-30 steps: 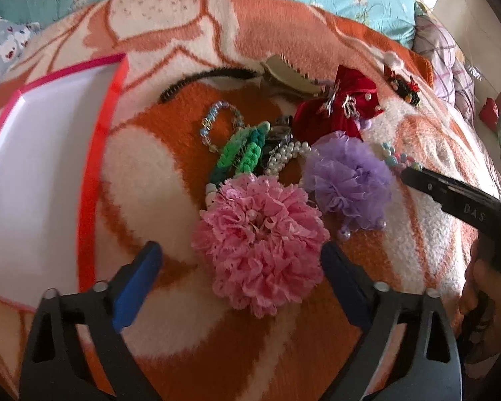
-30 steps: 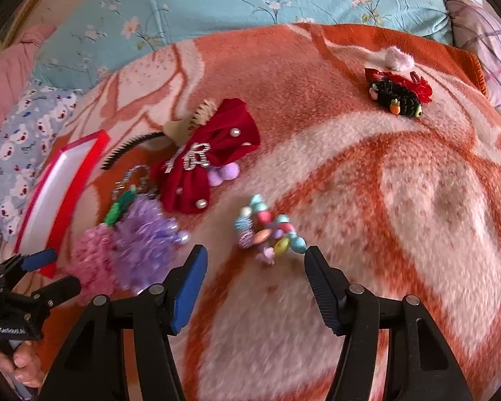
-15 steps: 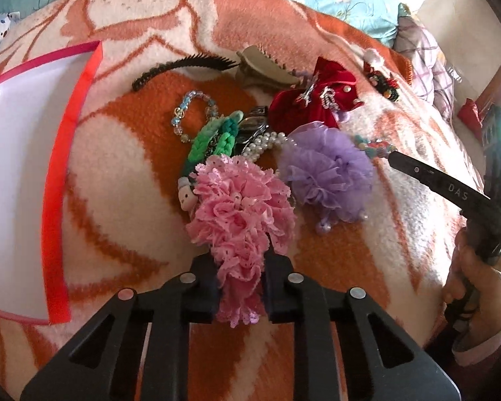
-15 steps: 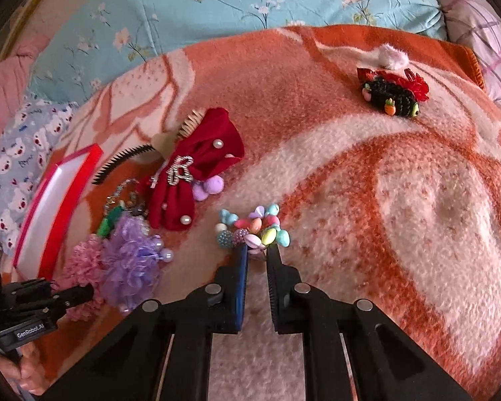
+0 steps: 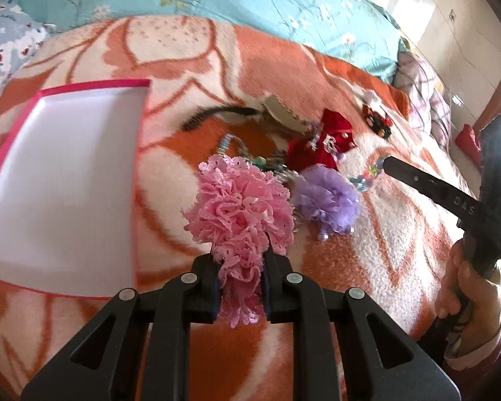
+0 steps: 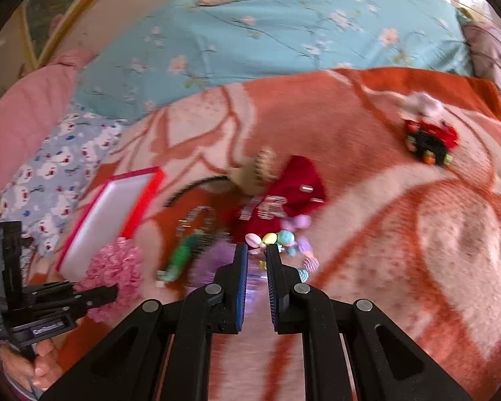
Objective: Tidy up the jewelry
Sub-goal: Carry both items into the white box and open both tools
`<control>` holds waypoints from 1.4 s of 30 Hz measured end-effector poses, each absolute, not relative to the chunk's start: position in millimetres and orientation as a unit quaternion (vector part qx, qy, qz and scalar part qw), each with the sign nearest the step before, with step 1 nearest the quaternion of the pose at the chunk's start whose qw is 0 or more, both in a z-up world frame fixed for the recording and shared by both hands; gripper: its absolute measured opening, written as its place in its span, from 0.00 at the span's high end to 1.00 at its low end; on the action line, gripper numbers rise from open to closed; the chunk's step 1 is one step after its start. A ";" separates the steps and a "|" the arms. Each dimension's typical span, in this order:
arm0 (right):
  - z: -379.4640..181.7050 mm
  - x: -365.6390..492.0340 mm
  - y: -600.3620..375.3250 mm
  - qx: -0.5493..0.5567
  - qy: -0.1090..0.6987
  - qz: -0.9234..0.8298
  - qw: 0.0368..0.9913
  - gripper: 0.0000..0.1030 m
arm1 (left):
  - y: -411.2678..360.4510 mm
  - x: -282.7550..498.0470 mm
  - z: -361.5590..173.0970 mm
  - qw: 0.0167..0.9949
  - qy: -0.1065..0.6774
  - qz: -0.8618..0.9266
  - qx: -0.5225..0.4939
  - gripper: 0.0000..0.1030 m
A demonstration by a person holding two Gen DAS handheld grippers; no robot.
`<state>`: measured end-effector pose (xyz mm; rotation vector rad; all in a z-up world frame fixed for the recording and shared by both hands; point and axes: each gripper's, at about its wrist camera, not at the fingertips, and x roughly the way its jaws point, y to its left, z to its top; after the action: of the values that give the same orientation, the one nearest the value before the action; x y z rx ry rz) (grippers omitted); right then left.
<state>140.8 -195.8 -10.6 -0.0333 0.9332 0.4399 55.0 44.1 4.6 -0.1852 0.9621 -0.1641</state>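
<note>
Left gripper [image 5: 239, 264]: our jaws clenched on pink ruffle scrunchie [image 5: 238, 210], above the bed, beside white tray [image 5: 60, 180]. Right gripper [image 6: 257, 250]: clamped on bead bracelet [image 6: 277, 238]. Risk: thin edge grips may slip; beads may snag.

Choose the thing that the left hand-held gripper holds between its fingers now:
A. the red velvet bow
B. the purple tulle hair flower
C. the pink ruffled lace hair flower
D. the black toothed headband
C: in the left wrist view, the left hand-held gripper is shut on the pink ruffled lace hair flower, while the purple tulle hair flower lies free on the orange blanket.
</note>
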 end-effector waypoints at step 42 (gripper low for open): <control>-124.5 100.7 36.9 -0.107 0.561 0.382 0.726 0.90 | 221.4 41.6 -39.2 0.853 0.492 0.068 -0.160 0.72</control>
<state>100.7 36.9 -124.5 -0.2366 1.2377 0.8418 41.6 221.4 -39.2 -0.3364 1.0345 0.1420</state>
